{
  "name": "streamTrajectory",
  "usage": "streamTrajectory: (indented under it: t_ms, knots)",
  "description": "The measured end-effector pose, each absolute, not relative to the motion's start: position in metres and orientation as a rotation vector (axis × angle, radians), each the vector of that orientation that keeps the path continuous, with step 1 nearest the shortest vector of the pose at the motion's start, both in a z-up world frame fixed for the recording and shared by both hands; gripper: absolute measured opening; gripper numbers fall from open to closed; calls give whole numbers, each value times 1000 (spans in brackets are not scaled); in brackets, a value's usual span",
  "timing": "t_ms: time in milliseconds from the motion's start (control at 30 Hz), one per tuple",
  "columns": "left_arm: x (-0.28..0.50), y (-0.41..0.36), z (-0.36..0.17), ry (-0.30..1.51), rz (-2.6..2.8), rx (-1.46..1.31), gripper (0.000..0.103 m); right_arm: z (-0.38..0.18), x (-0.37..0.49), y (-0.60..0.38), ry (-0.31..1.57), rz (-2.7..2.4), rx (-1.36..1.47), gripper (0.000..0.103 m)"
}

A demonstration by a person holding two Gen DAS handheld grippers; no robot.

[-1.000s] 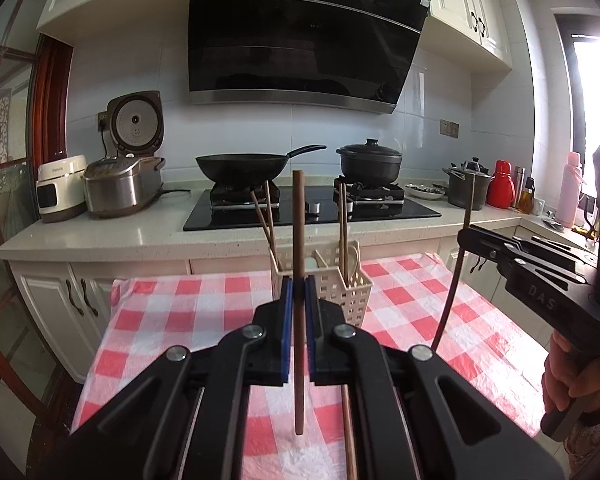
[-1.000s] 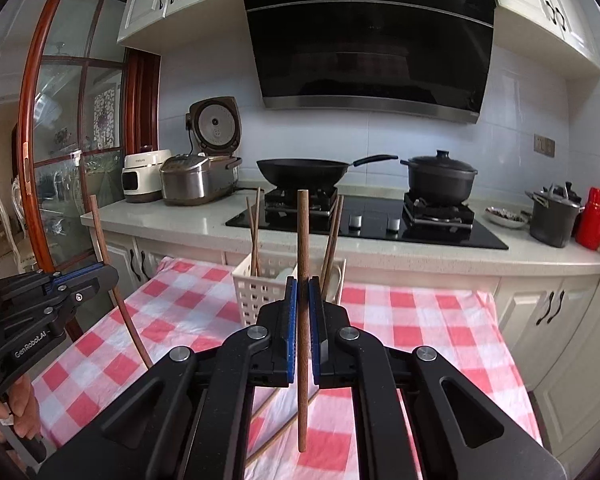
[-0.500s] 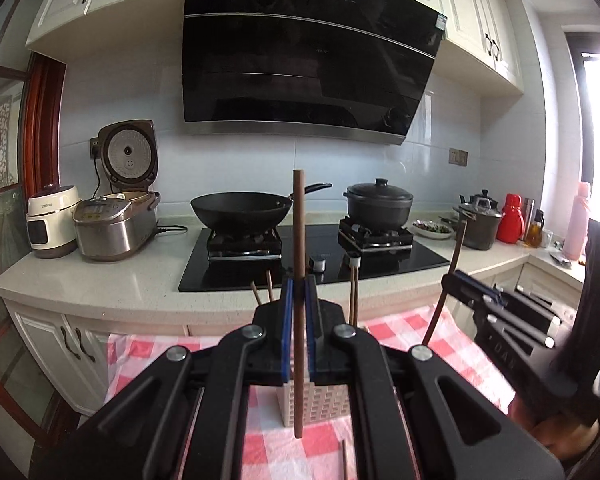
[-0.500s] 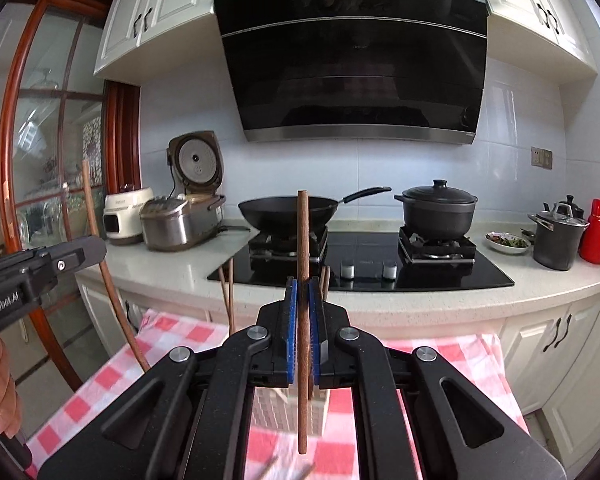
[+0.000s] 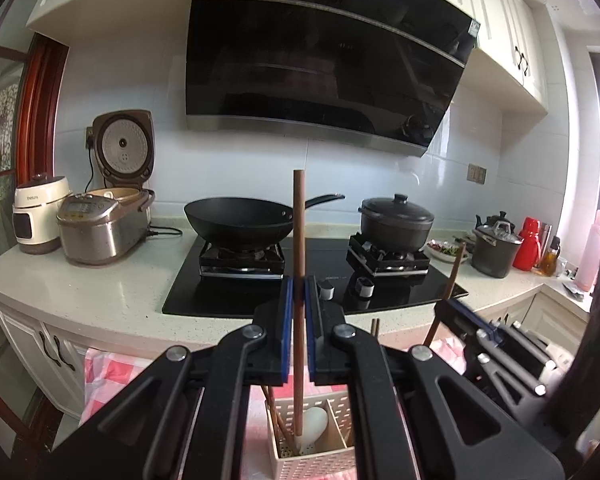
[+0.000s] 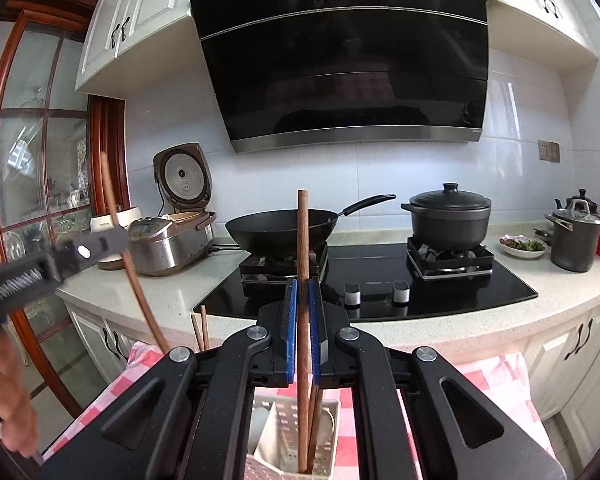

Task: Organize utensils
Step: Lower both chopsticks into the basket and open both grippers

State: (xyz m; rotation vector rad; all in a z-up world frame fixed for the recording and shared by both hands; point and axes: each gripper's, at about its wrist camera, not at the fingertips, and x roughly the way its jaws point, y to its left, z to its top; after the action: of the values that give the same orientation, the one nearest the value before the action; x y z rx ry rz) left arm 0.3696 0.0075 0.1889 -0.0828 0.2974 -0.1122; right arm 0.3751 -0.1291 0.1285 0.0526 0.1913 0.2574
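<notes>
1. White small cooker [image 5: 36, 216] and steel rice cooker with its lid up [image 5: 104, 224] sit at the left end of the pale stone counter [image 5: 112, 292].
2. Left gripper [image 5: 299, 300], black with blue pads, jaws narrow, clamped on an upright brown wooden chopstick [image 5: 299, 240]. Stick runs through the pads and its lower end hangs over the cream perforated plastic utensil caddy [image 5: 312, 448]; whether the tip touches inside, cannot tell.
3. Caddy stands on the red-and-white checked tablecloth [image 5: 100, 364] near the counter-side edge, and holds more brown chopsticks [image 5: 278, 420] in its left compartment and a white spoon [image 5: 314, 424] in the middle one.
4. Black wok [image 5: 240, 220] on the left burner of the black glass hob [image 5: 204, 292], black lidded pot [image 5: 396, 220] on the right burner, under the black range hood [image 5: 324, 60].
5. Right gripper [image 6: 302, 312], same build, jaws narrow, clamped on a second upright brown wooden chopstick [image 6: 302, 236]. Its lower end reaches into the caddy [image 6: 276, 428] beside the chopsticks standing there [image 6: 314, 420].
6. Right-wrist view: left gripper shows blurred at the left edge [image 6: 80, 252], a hand [image 6: 14, 400] below it.
7. Grey stockpot [image 5: 496, 252] and red thermos [image 5: 530, 250] at the counter's right end.
</notes>
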Motion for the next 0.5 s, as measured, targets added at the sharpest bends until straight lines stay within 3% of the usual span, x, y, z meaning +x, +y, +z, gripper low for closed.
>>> streamTrajectory:
  t_ms: [233, 500]
  knots:
    - [386, 9, 157, 340, -114, -82, 6, 118, 387, -110, 218, 278, 4, 6]
    - [406, 14, 105, 459, -110, -98, 6, 80, 417, -90, 374, 293, -34, 8]
